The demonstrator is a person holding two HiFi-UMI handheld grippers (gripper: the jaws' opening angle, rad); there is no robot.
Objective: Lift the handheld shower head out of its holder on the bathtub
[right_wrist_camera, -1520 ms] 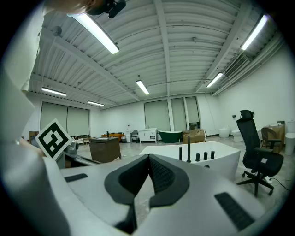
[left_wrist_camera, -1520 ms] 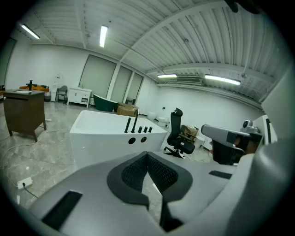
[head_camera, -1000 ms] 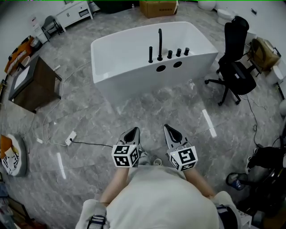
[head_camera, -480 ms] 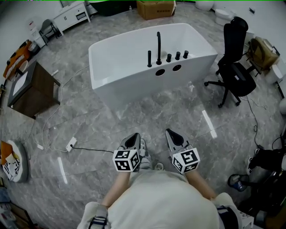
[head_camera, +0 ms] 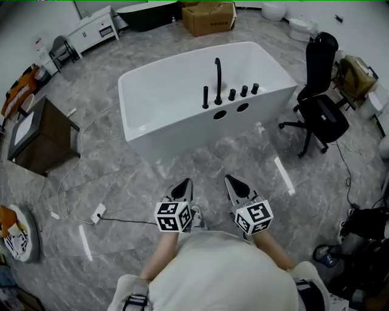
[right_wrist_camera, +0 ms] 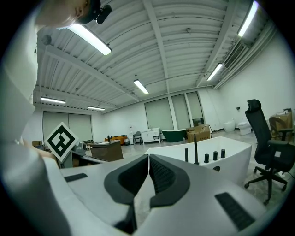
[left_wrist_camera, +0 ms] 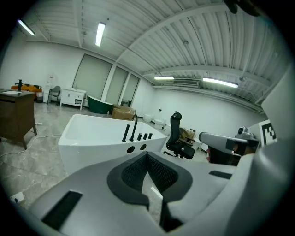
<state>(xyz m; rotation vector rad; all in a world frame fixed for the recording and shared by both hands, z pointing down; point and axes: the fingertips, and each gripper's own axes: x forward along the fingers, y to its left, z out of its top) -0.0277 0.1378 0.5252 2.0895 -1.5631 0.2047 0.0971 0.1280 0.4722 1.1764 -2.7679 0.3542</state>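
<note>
Both grippers were held close to the person's body, well apart from the white bathtub (head_camera: 152, 103) that stood farther off on the grey marble floor (head_camera: 121, 176). The left gripper (head_camera: 182, 187) had its jaws together with nothing between them, and its own view showed the dark pads meeting at the tip (left_wrist_camera: 147, 156). The right gripper (head_camera: 236, 184), just beside it, was likewise closed and empty (right_wrist_camera: 148, 159).

The handheld shower head (head_camera: 205, 97) stood upright in its holder on the tub's near rim, left of the tall black spout (head_camera: 217, 76). Three black knobs (head_camera: 244, 91) ran along the rim to the right of the spout.

A black office chair (head_camera: 322, 100) stood right of the tub, a brown wooden cabinet (head_camera: 36, 136) to the left, and a cardboard box (head_camera: 209, 15) beyond.
</note>
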